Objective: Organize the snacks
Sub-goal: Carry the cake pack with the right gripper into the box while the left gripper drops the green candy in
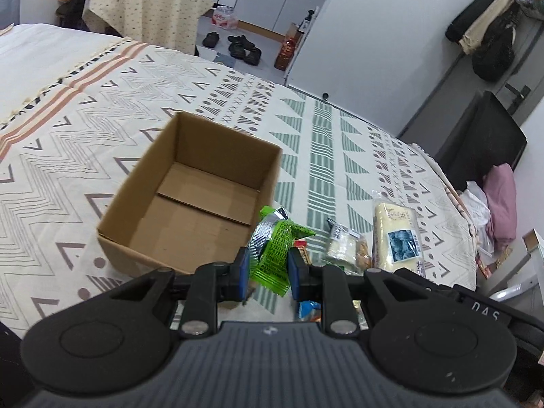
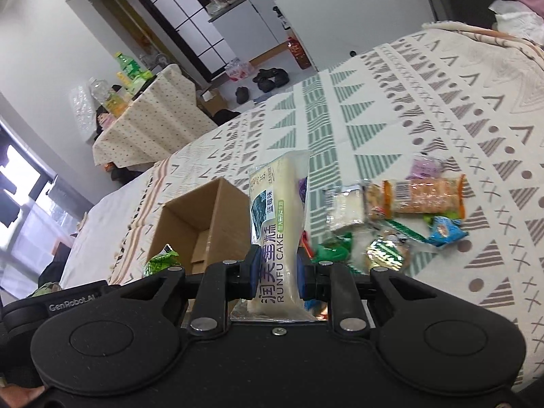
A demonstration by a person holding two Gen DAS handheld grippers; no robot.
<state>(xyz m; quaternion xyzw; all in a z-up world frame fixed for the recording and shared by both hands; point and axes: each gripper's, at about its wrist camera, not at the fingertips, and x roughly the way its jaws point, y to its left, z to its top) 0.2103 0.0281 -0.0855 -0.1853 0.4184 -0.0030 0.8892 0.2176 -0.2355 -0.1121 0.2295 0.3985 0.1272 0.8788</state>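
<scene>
An open, empty cardboard box point(image 1: 197, 200) sits on the patterned bedspread; it also shows in the right wrist view point(image 2: 197, 224). My left gripper point(image 1: 267, 270) is shut on a green snack packet point(image 1: 277, 248), held just right of the box's near corner. My right gripper point(image 2: 275, 268) is shut on a cream Runfu cake packet point(image 2: 277, 224), held upright to the right of the box. The cake packet also shows in the left wrist view point(image 1: 397, 234). The green packet shows at the left in the right wrist view point(image 2: 159, 260).
Several loose snacks lie on the bedspread point(image 2: 442, 102): an orange biscuit pack point(image 2: 425, 197), a blue wrapper point(image 2: 445, 231), a white wafer pack point(image 1: 343, 243). A draped table point(image 1: 146, 3) and shoes point(image 1: 243, 47) stand beyond the bed. A black case point(image 1: 489, 142) is at the right.
</scene>
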